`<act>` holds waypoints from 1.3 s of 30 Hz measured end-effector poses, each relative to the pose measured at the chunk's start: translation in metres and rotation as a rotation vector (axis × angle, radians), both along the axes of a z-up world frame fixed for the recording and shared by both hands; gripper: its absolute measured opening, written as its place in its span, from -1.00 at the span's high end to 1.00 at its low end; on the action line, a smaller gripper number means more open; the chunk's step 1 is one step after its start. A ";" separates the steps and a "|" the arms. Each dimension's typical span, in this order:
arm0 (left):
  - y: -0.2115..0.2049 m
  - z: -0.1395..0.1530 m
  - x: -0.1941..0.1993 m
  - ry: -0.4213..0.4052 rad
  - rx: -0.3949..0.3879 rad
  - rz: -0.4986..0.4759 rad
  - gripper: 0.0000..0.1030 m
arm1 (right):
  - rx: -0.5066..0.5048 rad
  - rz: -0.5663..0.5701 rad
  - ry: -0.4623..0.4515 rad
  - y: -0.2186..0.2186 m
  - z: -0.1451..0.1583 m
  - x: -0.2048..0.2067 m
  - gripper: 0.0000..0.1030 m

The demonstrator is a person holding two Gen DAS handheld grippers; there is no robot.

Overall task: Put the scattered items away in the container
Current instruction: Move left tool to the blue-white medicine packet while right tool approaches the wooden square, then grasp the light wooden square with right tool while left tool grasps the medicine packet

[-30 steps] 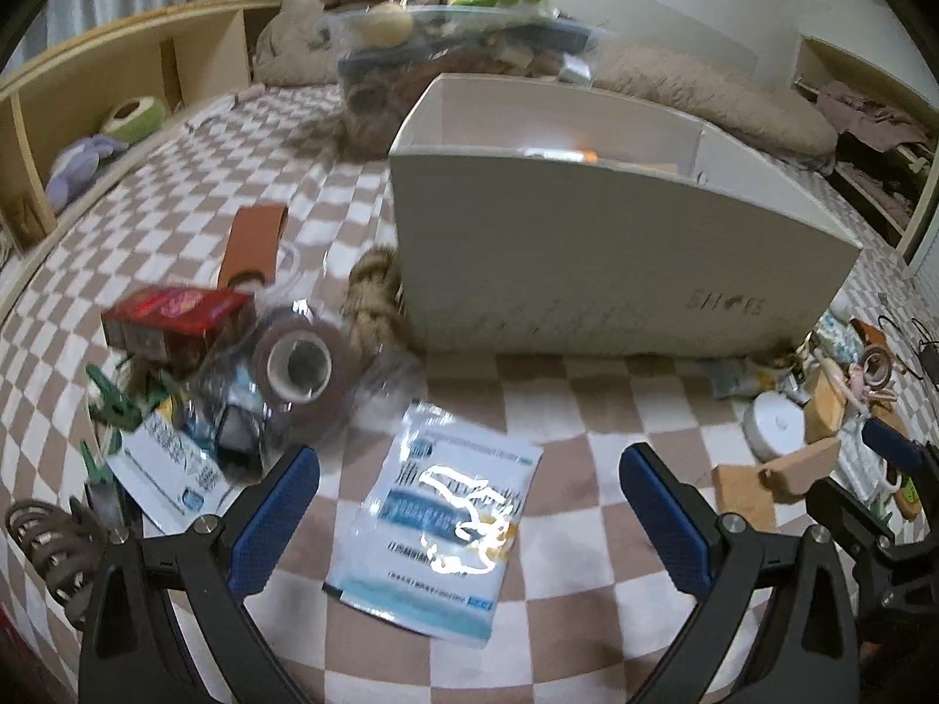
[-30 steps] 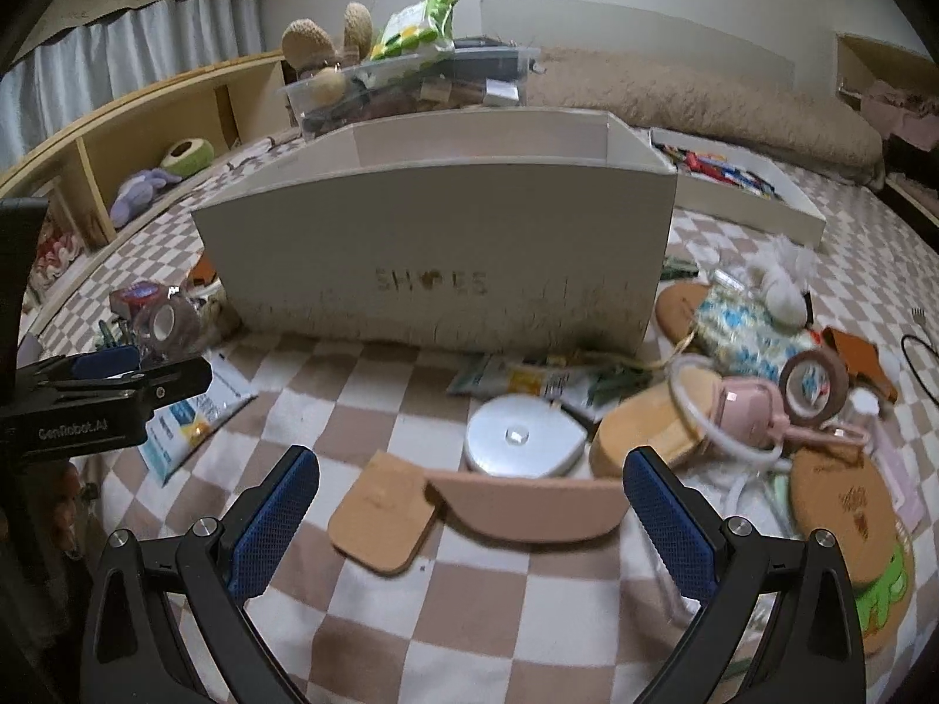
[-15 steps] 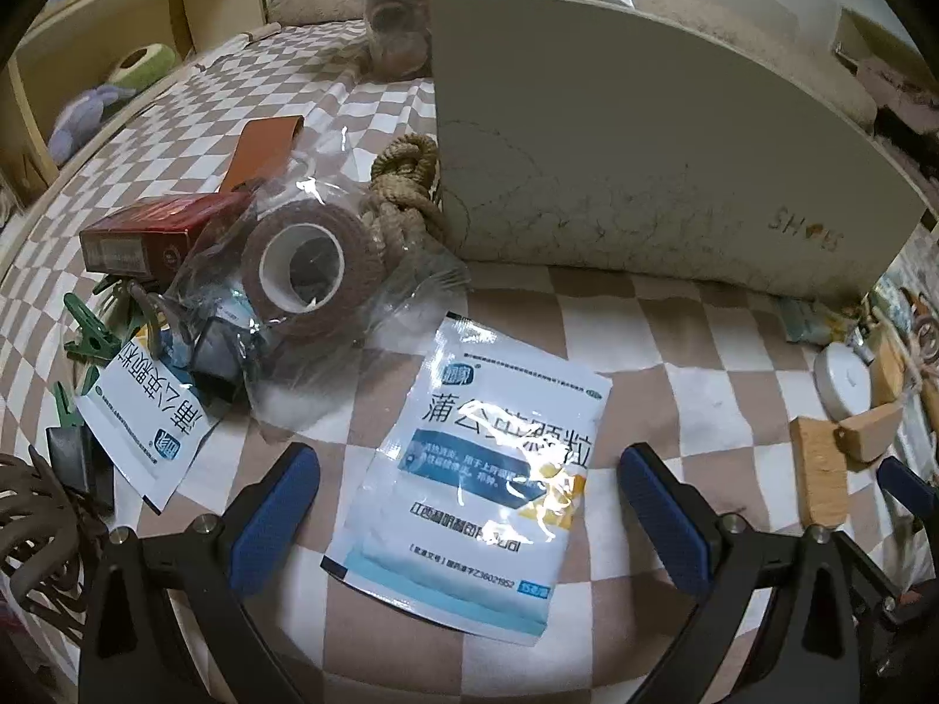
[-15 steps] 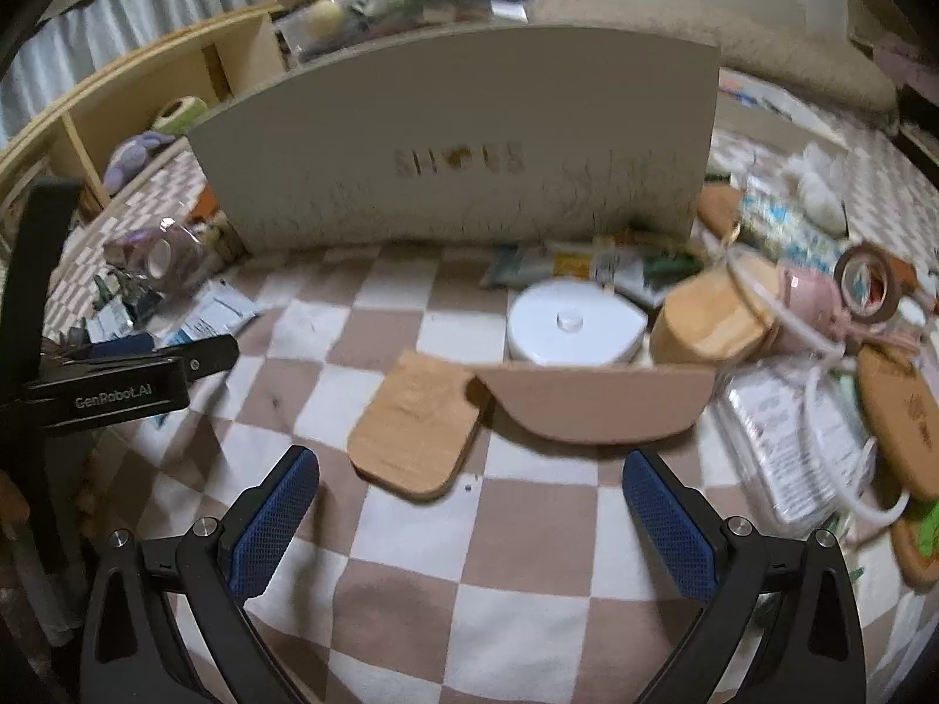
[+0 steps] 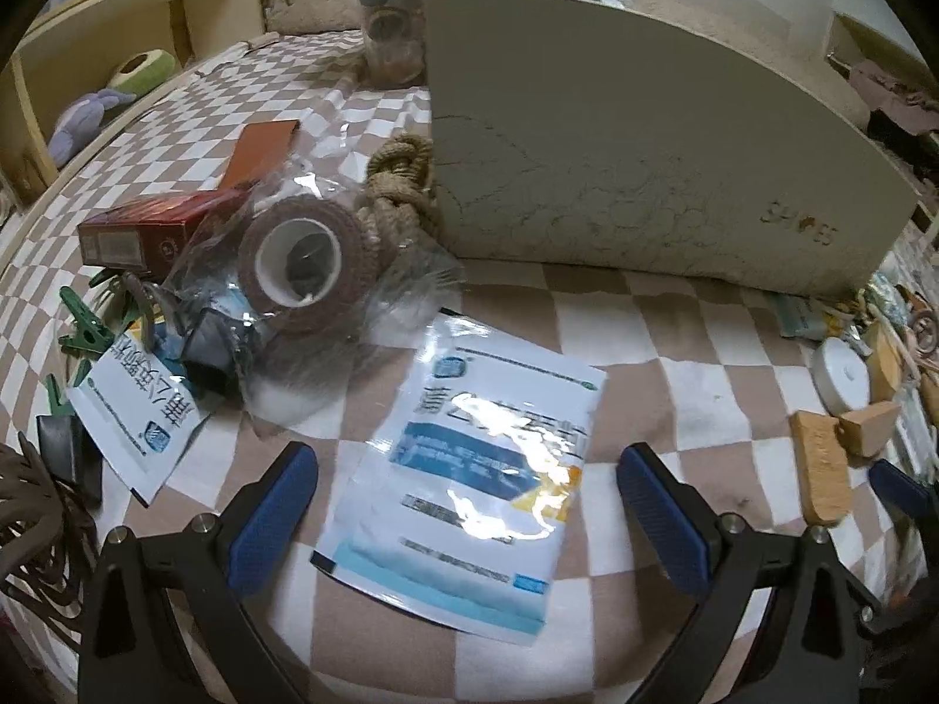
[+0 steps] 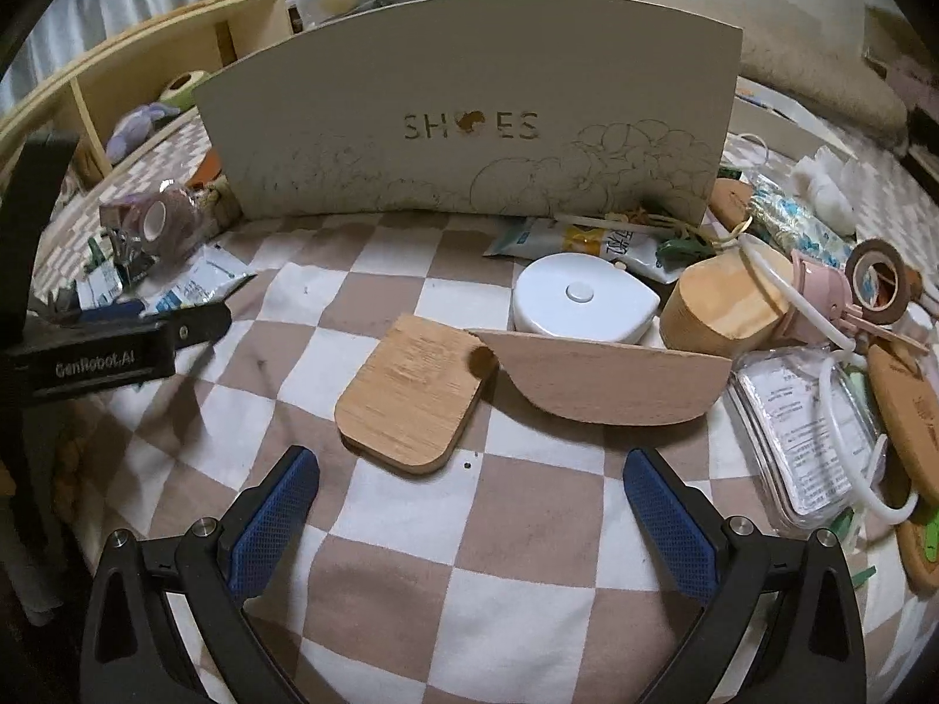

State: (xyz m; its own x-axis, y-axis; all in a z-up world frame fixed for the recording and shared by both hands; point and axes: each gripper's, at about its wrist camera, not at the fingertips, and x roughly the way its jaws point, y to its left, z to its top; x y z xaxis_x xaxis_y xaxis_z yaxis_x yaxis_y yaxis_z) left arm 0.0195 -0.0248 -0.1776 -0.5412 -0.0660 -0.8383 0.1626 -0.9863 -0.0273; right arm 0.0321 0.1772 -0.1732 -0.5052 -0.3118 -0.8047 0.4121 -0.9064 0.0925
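Note:
A white box marked SHOES [image 5: 645, 135] [image 6: 469, 123] stands on the checkered bed. My left gripper [image 5: 466, 519] is open, low over a white and blue sachet [image 5: 475, 469] that lies between its jaws. My right gripper [image 6: 469, 519] is open and empty, just short of a wooden scraper with a curved blade [image 6: 505, 381]. A white round case [image 6: 581, 305] and a wooden block [image 6: 728, 305] lie behind the scraper. Wrapped brown tape [image 5: 299, 261], a red box [image 5: 147, 226], a rope knot [image 5: 399, 188] and a second sachet [image 5: 135, 405] lie left of the box.
The left gripper's body [image 6: 111, 352] shows at the left of the right wrist view. A pink fan [image 6: 821, 293], a tape roll [image 6: 880, 276], a clear packet [image 6: 804, 434] and wooden discs lie at the right. Green clips [image 5: 82, 328] lie at the left. Shelves and pillows stand behind.
Both grippers have moved down and forward toward the bed. The sachet now sits between the left jaws and the scraper lies closer to the right jaws.

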 end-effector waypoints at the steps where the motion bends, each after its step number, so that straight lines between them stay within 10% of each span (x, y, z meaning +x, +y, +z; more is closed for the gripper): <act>1: 0.003 0.001 0.001 0.001 0.008 -0.013 -0.98 | -0.010 -0.003 0.000 0.001 0.001 0.000 -1.00; 9: 0.023 0.012 0.004 0.011 0.137 -0.176 -0.91 | -0.124 0.013 -0.025 0.009 0.007 -0.004 -1.00; 18: 0.016 0.014 -0.006 0.026 0.130 -0.091 -0.66 | -0.107 -0.032 -0.013 -0.014 0.004 -0.012 -1.00; 22: 0.020 0.010 -0.014 0.032 0.087 -0.067 -0.65 | -0.126 -0.078 0.013 -0.017 0.003 -0.009 -0.46; 27: 0.028 0.006 -0.018 0.032 0.025 -0.067 -0.65 | -0.079 -0.072 0.040 -0.024 0.002 -0.008 -0.33; 30: 0.028 0.007 -0.017 0.040 0.020 -0.073 -0.37 | -0.058 -0.048 0.053 -0.027 0.003 -0.007 0.02; 39: 0.027 0.010 -0.004 0.052 0.035 -0.113 -0.21 | -0.098 0.037 0.032 -0.026 0.009 0.000 0.08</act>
State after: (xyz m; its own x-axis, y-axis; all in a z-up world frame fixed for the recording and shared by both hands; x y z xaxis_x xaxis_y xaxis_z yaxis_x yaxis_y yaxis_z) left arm 0.0152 0.0024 -0.1678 -0.5862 0.0263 -0.8097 0.0481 -0.9966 -0.0672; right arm 0.0326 0.1516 -0.1640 -0.5166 -0.4074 -0.7531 0.4494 -0.8777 0.1665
